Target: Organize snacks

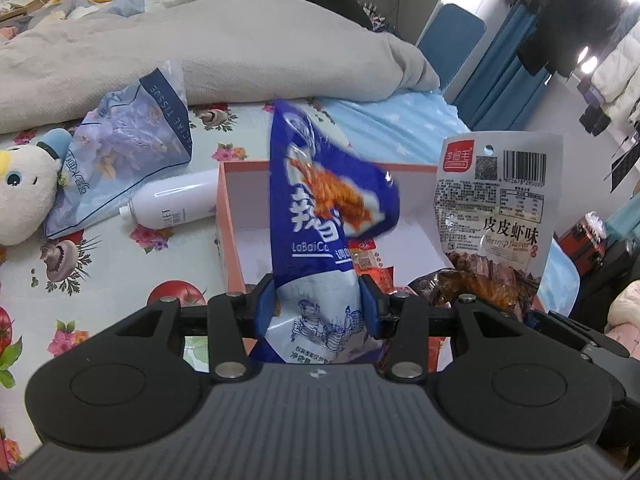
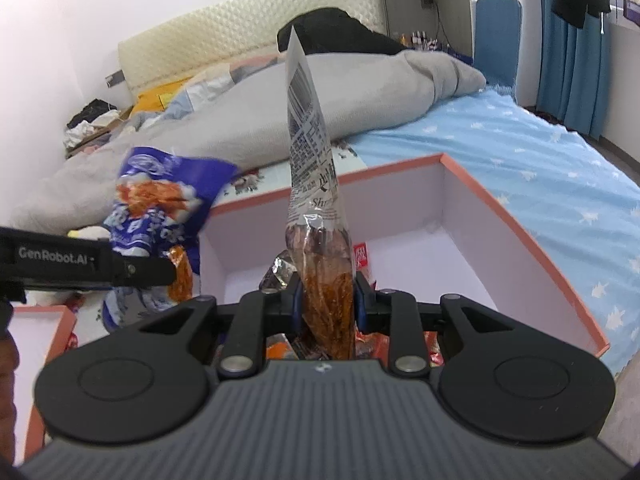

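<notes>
A blue bag (image 1: 320, 216) is clamped in the left gripper (image 1: 318, 304) and a shrimp pack (image 2: 320, 216) in the right gripper (image 2: 326, 294), both held above the box (image 2: 520, 216), where few snacks lie, so much sorting is judged left.

Box (image 1: 230, 216) on bed (image 1: 100, 276), bottle (image 1: 172, 204) left of it.
</notes>
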`<state>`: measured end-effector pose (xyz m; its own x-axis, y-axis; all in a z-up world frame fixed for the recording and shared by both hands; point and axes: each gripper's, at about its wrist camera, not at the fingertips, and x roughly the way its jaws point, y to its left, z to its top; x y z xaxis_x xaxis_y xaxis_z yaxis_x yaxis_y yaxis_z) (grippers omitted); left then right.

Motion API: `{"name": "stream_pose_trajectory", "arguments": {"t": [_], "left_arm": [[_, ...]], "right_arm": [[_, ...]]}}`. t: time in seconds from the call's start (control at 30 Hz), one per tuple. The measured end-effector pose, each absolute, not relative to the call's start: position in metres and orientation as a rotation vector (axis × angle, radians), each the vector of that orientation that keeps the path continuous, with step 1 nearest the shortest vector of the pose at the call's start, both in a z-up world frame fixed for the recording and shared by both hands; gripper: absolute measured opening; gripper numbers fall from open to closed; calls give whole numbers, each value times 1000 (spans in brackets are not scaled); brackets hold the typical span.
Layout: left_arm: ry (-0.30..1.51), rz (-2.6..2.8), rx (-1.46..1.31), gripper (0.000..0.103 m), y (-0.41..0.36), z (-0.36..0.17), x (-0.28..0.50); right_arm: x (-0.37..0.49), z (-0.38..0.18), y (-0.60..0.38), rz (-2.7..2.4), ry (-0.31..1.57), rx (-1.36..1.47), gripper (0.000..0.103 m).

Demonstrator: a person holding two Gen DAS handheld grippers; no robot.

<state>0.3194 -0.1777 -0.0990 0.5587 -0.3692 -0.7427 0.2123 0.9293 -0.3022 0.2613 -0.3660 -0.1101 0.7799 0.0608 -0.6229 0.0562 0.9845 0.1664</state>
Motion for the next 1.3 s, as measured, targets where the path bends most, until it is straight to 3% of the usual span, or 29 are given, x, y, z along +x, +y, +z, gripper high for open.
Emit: {"name": "stream_pose_trajectory", "arguments": {"t": [0.23, 0.33, 0.4, 0.47, 0.9, 1.3], "left_arm": [[913, -346, -185, 50, -178, -100, 320], [906, -332, -180, 73, -175, -94, 320], [883, -322, -172, 77, -171, -88, 317], [870, -332, -179, 77, -168, -80, 314], [693, -354, -150, 79, -146, -10, 261], [623, -353, -161, 79, -139, 13, 205]], "right_arm": [[264, -112, -370, 4, 688, 181, 30], [264, -108, -371, -19, 686, 184, 34], [263, -104, -373, -20, 674, 190, 57], [260, -98, -373, -15, 658, 195, 62], [214, -38, -368, 24, 498, 169, 62], [174, -20, -368, 37, 433, 187, 62]]}}
